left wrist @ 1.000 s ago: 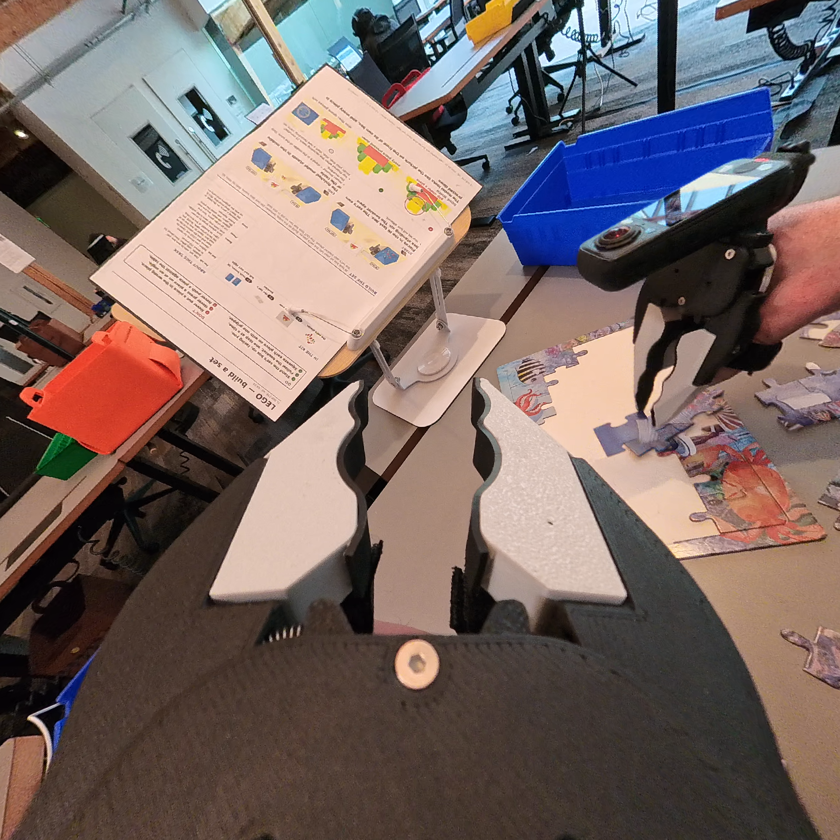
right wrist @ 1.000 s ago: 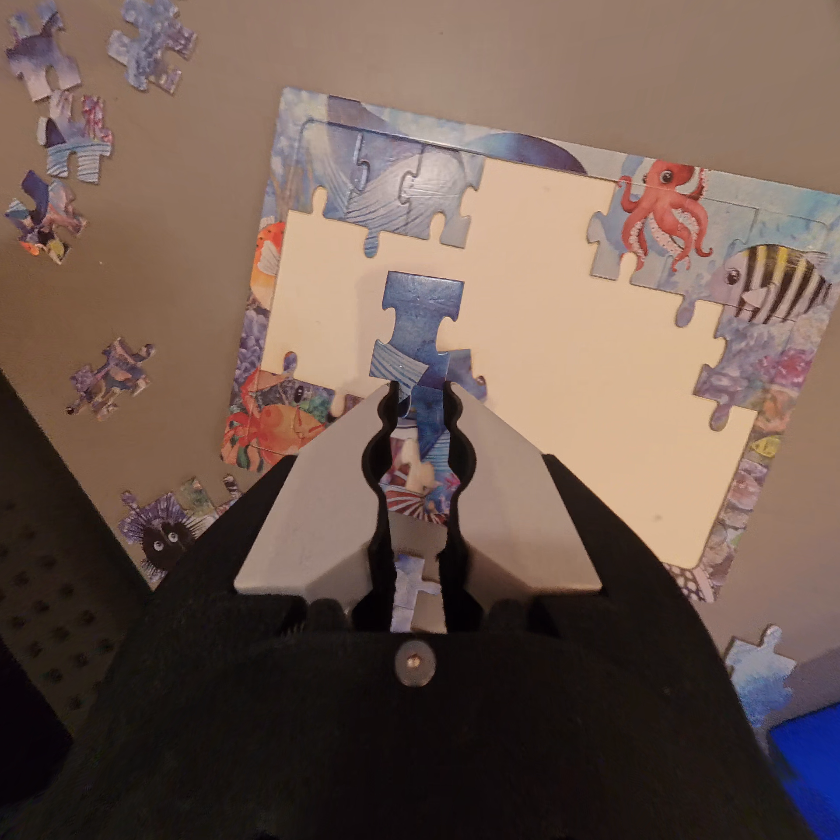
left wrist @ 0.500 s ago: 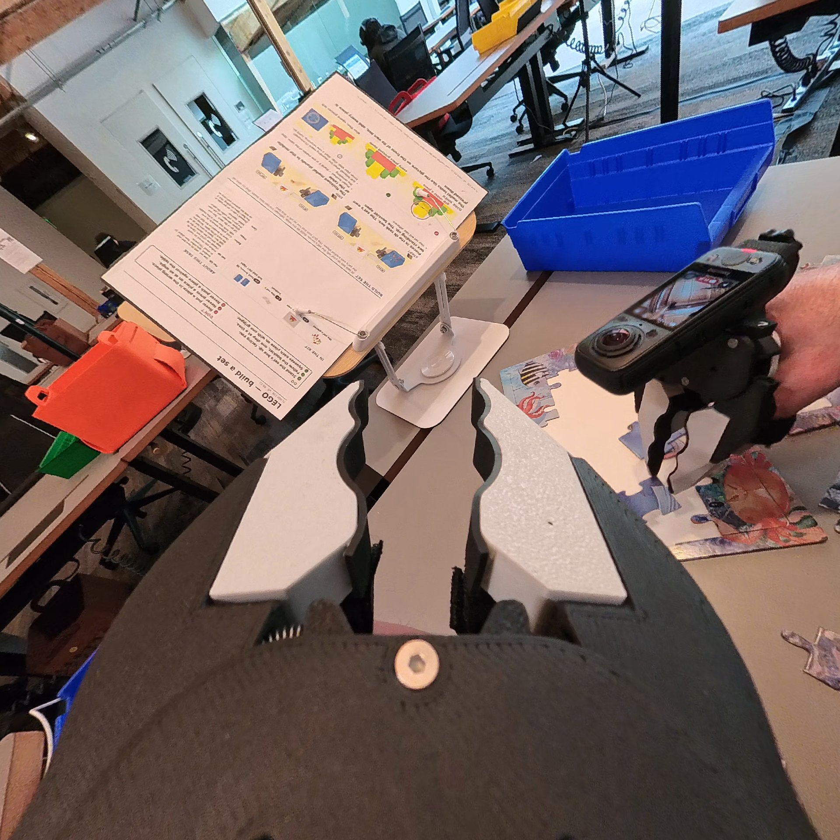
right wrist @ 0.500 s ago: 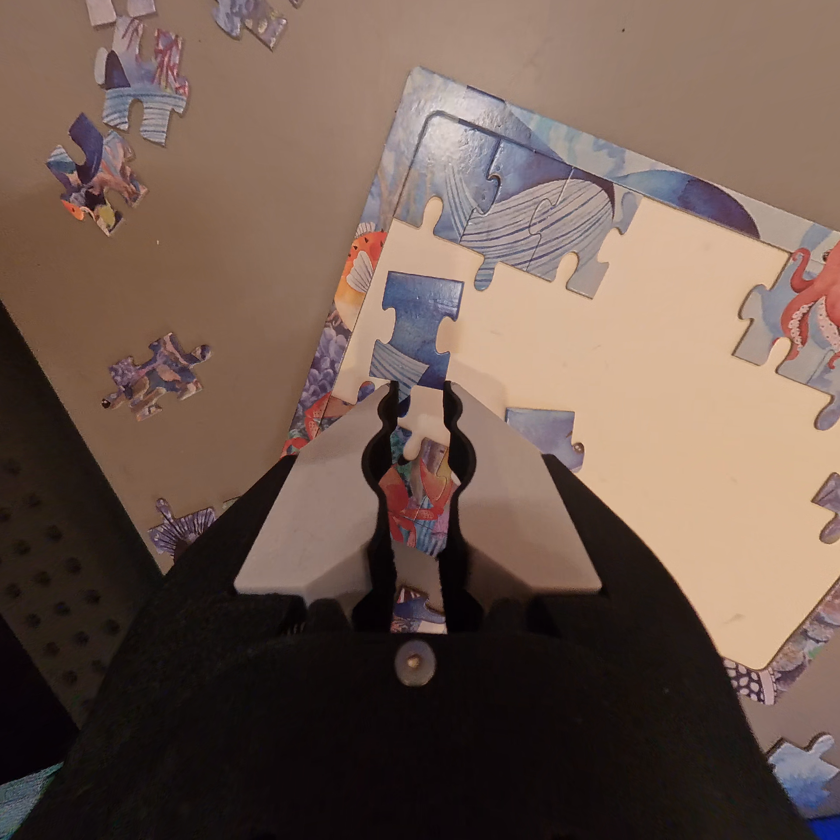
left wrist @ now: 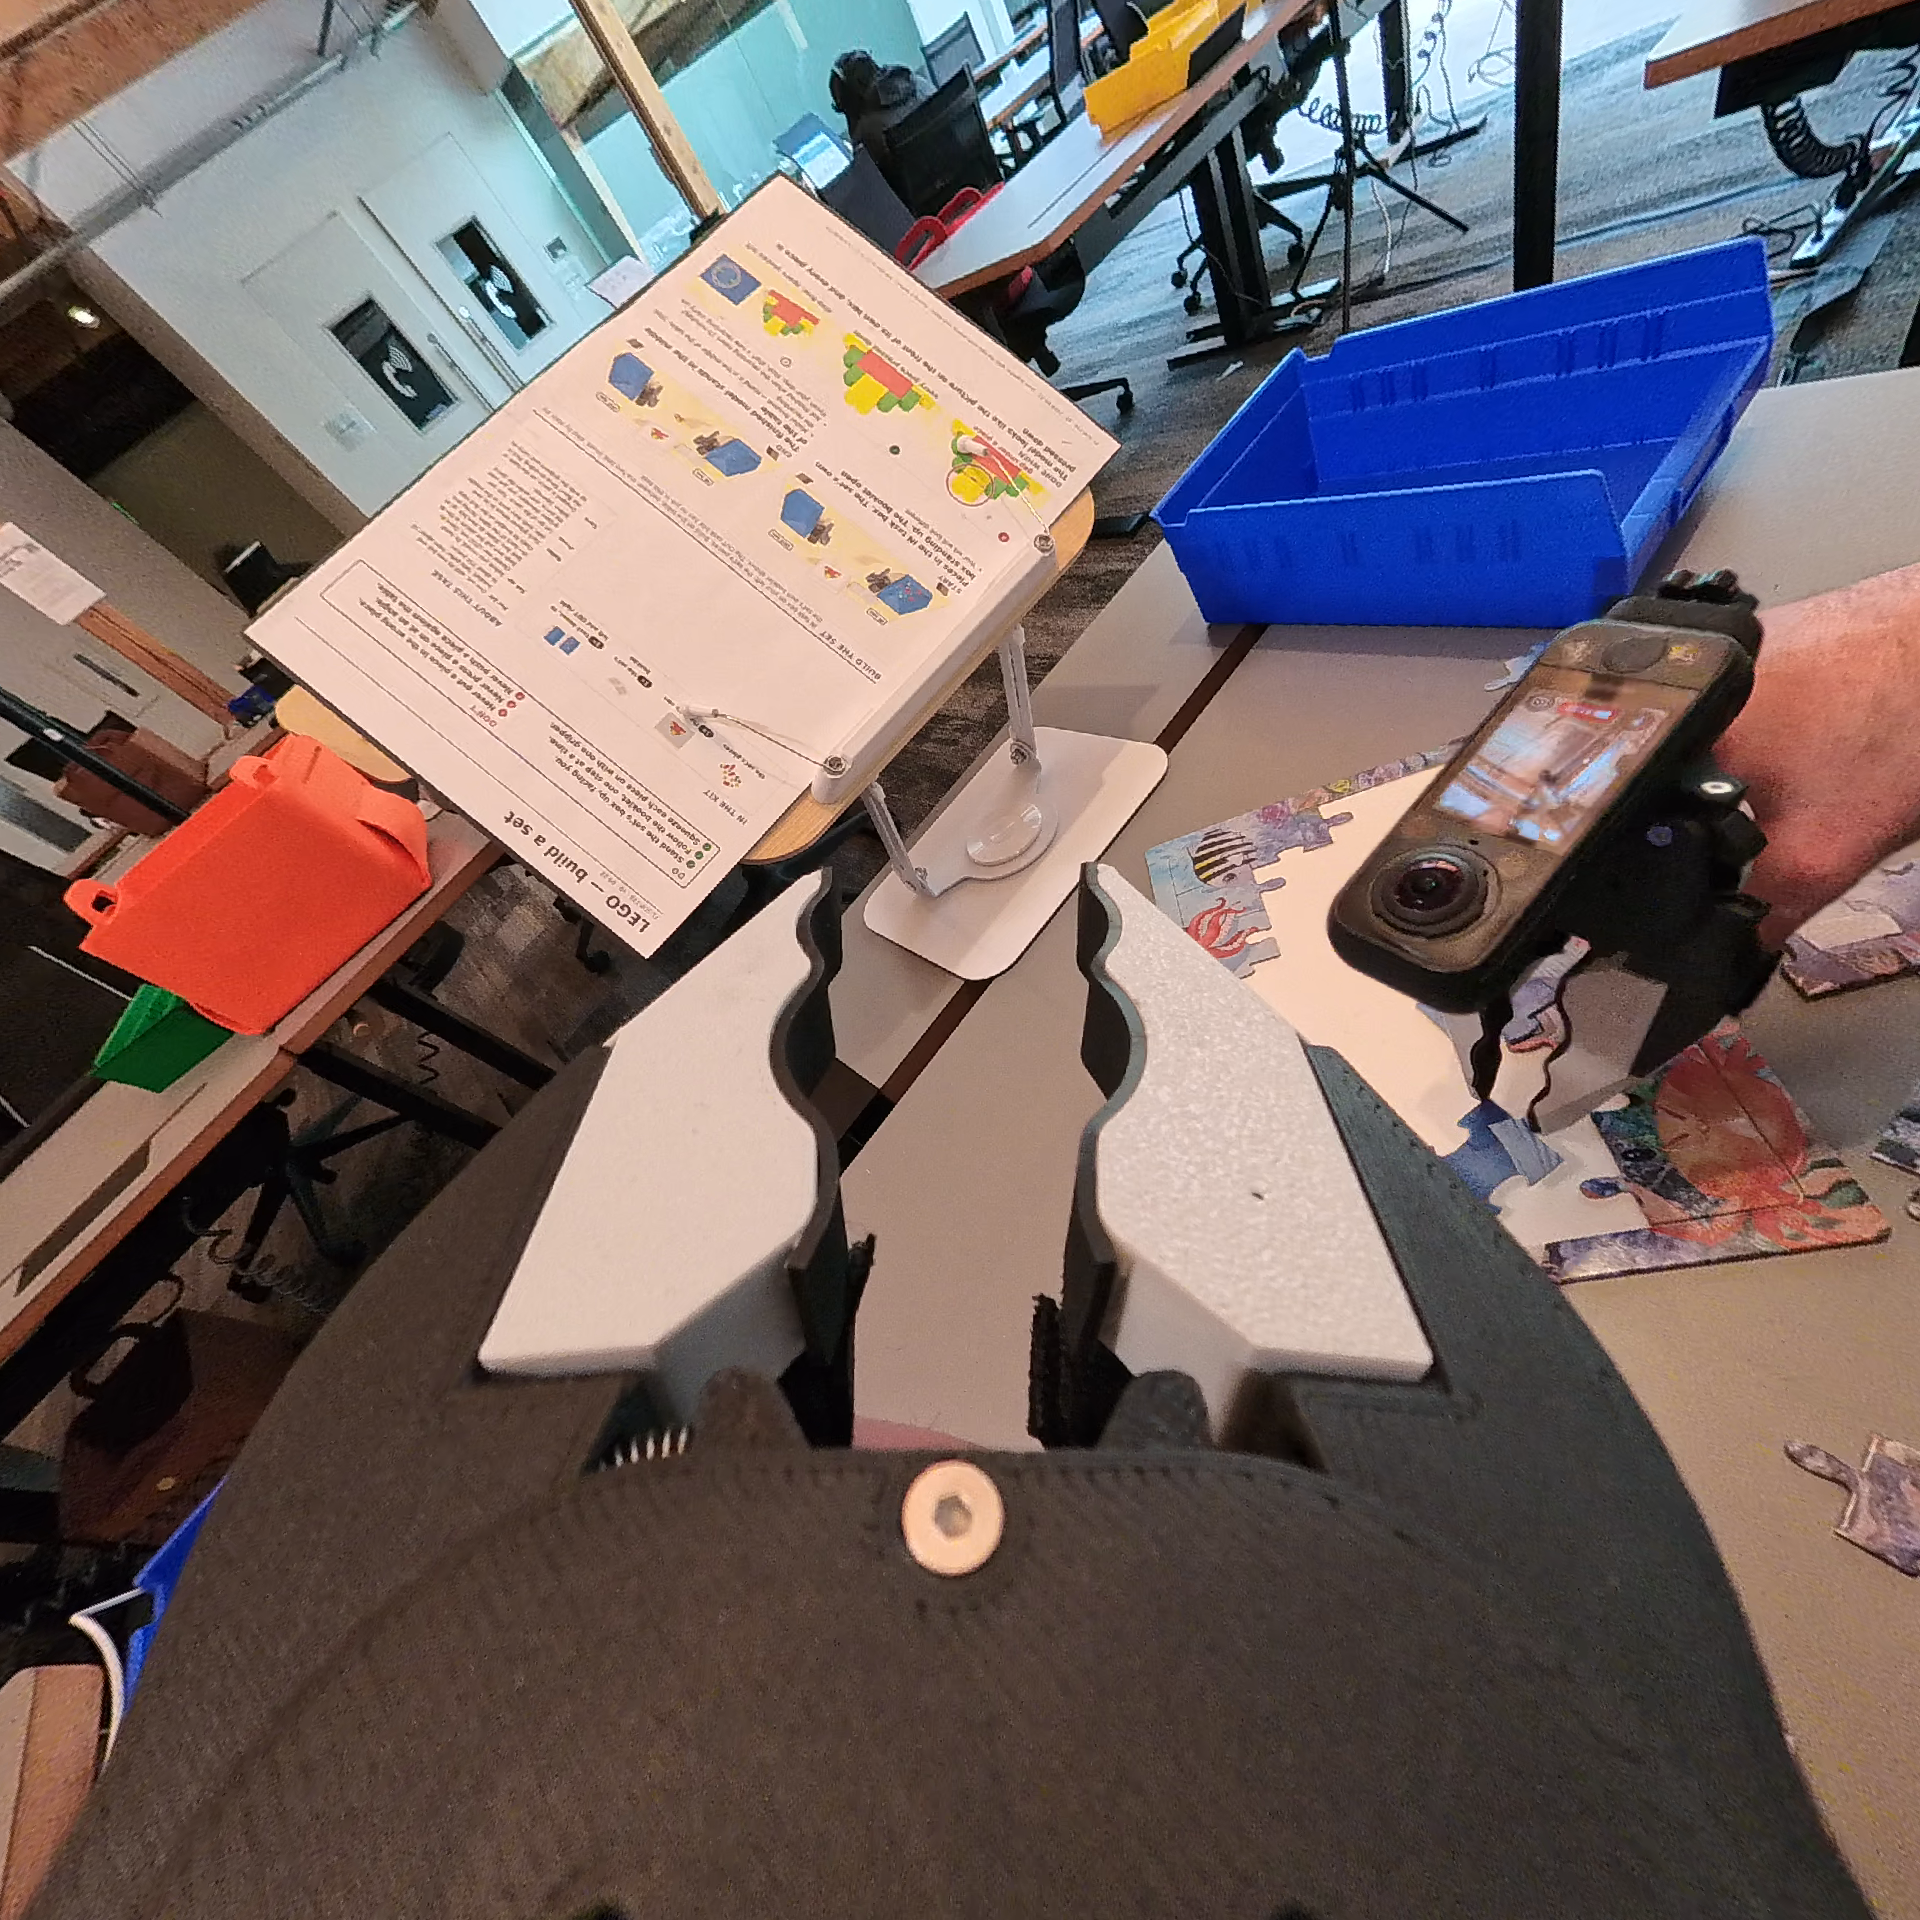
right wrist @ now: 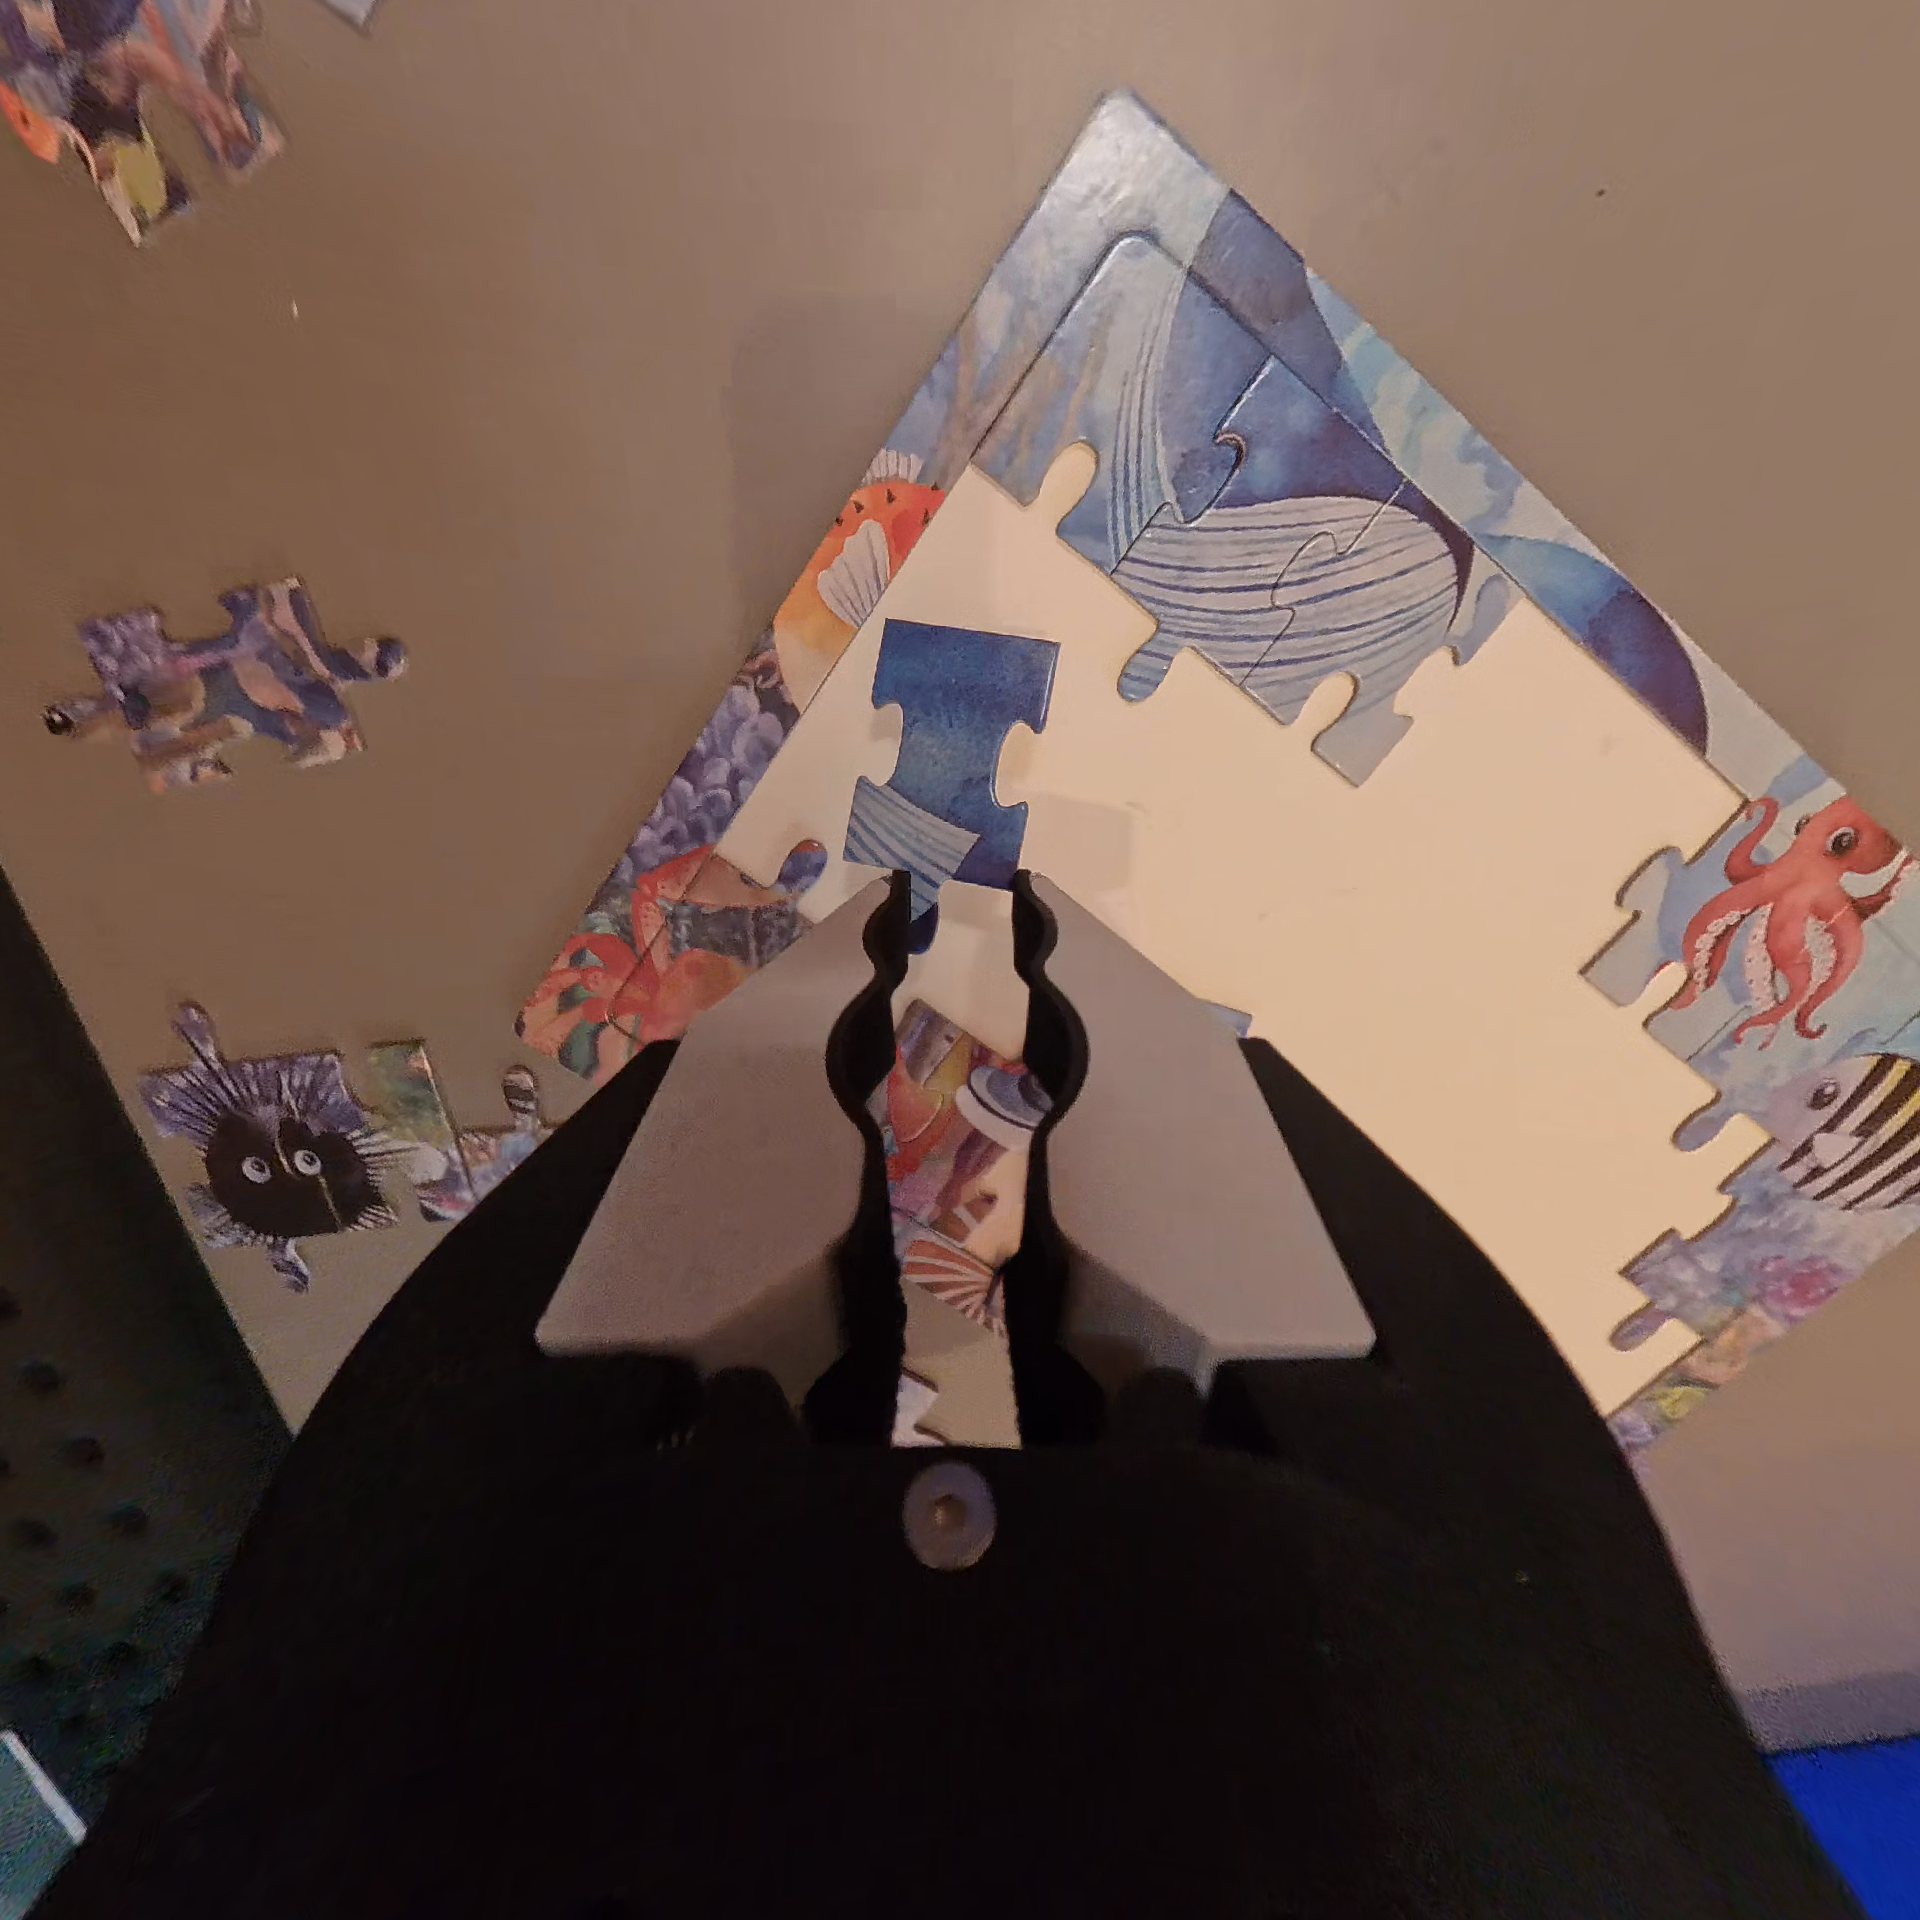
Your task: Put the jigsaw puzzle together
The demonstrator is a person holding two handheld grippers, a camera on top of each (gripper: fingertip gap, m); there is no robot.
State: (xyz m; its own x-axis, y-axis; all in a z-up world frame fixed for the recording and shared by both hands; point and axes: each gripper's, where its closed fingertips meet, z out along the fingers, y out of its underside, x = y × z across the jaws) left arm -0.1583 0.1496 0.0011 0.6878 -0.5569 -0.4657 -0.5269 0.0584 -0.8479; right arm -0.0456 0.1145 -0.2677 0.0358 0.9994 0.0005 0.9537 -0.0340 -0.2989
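Right tongs [right wrist: 961, 878] pinch a blue whale-striped puzzle piece [right wrist: 951, 753] above our puzzle tray [right wrist: 1351, 894]'s cream floor, near the placed whale pieces [right wrist: 1278, 561]. Left tongs [left wrist: 956, 904] gape empty over the counter [left wrist: 966, 1195]; beyond stands a blue bin [left wrist: 1455, 488].

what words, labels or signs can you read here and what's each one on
I don't copy writing out; here is what bears it.
White printed instruction sheet on the tilted wooden stand: headings and small print, with coloured pictures.
Lit screen of the black camera on the right gripper: blurred.
Two dark door signs: pale symbols only.
Blue jigsaw piece held by the right gripper: no writing.
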